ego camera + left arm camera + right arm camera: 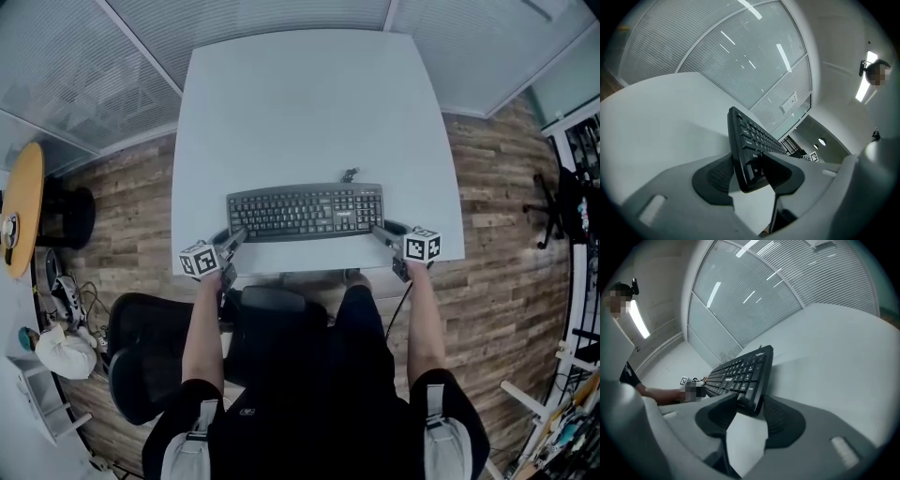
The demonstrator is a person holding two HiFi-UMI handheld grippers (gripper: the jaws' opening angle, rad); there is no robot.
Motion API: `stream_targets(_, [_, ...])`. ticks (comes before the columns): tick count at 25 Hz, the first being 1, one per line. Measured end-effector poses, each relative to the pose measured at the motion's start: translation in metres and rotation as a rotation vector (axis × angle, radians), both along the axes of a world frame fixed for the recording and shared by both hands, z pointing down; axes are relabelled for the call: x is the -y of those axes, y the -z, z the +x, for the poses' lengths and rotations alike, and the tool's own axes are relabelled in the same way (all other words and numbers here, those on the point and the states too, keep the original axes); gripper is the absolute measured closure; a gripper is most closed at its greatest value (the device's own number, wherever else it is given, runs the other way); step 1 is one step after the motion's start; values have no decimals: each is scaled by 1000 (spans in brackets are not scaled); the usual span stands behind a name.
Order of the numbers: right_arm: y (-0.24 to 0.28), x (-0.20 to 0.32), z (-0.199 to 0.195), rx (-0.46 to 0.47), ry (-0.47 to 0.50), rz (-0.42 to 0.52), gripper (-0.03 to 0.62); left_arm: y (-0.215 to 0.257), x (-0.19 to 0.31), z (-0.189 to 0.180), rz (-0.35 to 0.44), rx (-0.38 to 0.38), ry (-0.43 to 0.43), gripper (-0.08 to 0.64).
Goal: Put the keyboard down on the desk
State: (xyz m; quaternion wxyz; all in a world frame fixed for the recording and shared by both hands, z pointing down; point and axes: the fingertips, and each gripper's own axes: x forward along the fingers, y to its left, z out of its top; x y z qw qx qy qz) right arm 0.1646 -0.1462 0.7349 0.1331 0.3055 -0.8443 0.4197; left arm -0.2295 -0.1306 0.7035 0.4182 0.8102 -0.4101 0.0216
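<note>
Head view: the black keyboard (306,212) lies keys up, its long axis left to right, over the white tabletop's (300,103) near part. The left hand-held gripper (233,238) clamps the keyboard's left end and the right hand-held gripper (381,231) its right end. Wood floor (497,187) lies beside the tabletop.

Left gripper view: both pads pinch the keyboard's end, with a blind-covered glass partition (717,51) beyond the keyboard.

Right gripper view: the jaws are closed on the keyboard's end.

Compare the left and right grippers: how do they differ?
The left gripper clamps the keyboard's left end, the right gripper its right end. The left gripper's pad on the keys shows at its view's right; the right gripper's at its view's left. Both grip the keyboard.
</note>
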Motion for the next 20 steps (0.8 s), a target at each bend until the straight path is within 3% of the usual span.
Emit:
stream_targets(9, [-12,2,2,-49,-26,-25,413,-24,0,-1,-56,22,51,371])
stream_targets(14, [-17,2,2,-92,-29,-37,413,-35,4,-5,-68,148,77,354])
stream_targets(20, [-23,7,2,-124,-55,-58,413,-37,12,-8,-80,171,70,354])
